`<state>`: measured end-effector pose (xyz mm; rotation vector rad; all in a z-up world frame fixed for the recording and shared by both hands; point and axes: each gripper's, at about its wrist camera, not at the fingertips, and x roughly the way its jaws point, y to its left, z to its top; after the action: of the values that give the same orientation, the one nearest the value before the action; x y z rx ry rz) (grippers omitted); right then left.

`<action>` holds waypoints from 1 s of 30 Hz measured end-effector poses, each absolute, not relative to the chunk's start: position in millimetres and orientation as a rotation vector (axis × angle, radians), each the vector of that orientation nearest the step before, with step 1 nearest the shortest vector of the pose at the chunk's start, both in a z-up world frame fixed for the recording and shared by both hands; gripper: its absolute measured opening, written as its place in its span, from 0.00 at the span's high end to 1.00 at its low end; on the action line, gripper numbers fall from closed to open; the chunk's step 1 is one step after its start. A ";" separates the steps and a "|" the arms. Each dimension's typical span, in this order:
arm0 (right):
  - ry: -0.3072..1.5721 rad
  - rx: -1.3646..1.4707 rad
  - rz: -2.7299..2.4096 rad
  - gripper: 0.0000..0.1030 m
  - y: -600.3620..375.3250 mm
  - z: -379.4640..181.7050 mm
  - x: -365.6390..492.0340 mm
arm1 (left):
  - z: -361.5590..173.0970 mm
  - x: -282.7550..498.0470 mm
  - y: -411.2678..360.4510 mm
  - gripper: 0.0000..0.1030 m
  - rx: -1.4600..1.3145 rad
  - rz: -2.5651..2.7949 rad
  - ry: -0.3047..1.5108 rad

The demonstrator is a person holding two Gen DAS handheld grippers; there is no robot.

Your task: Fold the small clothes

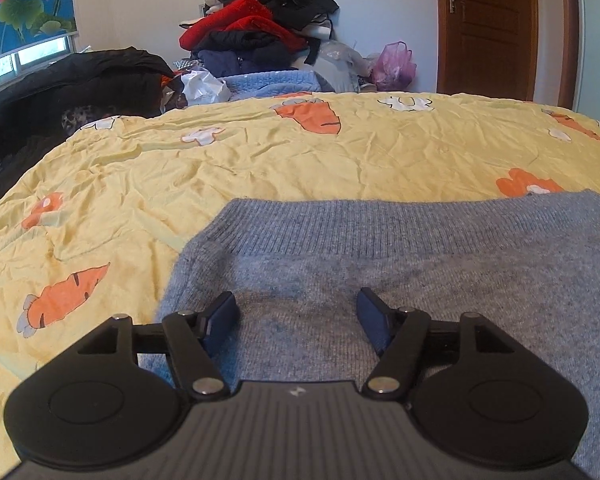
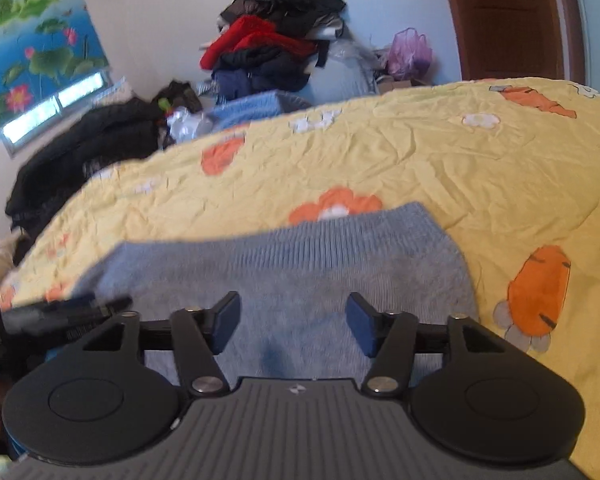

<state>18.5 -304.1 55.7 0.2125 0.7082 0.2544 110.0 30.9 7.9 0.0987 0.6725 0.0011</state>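
Observation:
A grey-blue knitted sweater [image 1: 399, 264] lies flat on the yellow carrot-print bedspread [image 1: 260, 160], its ribbed hem toward the far side. My left gripper [image 1: 298, 312] hovers over the sweater's left part with its blue pads apart and nothing between them. In the right wrist view the same sweater [image 2: 300, 264] fills the middle, and my right gripper [image 2: 294, 316] stands open above its right part, empty. At the left edge of that view, the dark, blurred left gripper [image 2: 60, 312] is visible.
The bedspread [image 2: 459, 168] spreads wide on all sides of the sweater. A tall pile of red, black and navy clothes [image 1: 260, 28] stands at the far wall. Black garments [image 1: 60, 92] lie far left, a pink bag [image 1: 393, 64] and a brown door [image 1: 487, 24] far right.

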 end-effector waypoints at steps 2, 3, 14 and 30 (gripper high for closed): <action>0.719 0.203 0.251 0.33 -307.4 36.5 19.8 | 7.8 110.3 31.9 0.34 0.093 -0.002 0.673; 0.691 0.202 0.261 0.33 -308.4 32.8 19.3 | 8.0 110.4 32.1 0.33 0.093 0.000 0.674; 0.703 0.212 0.302 0.31 -292.6 57.7 -23.1 | 36.3 31.9 24.7 0.34 0.015 -0.069 0.678; 0.604 0.088 0.345 0.18 -289.3 24.1 -31.4 | 34.5 -39.1 106.6 0.32 -0.457 0.055 0.673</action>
<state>-31.4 -289.3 24.1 0.0877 0.6036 0.3448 -39.1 106.6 34.5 -0.4572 0.6729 0.0552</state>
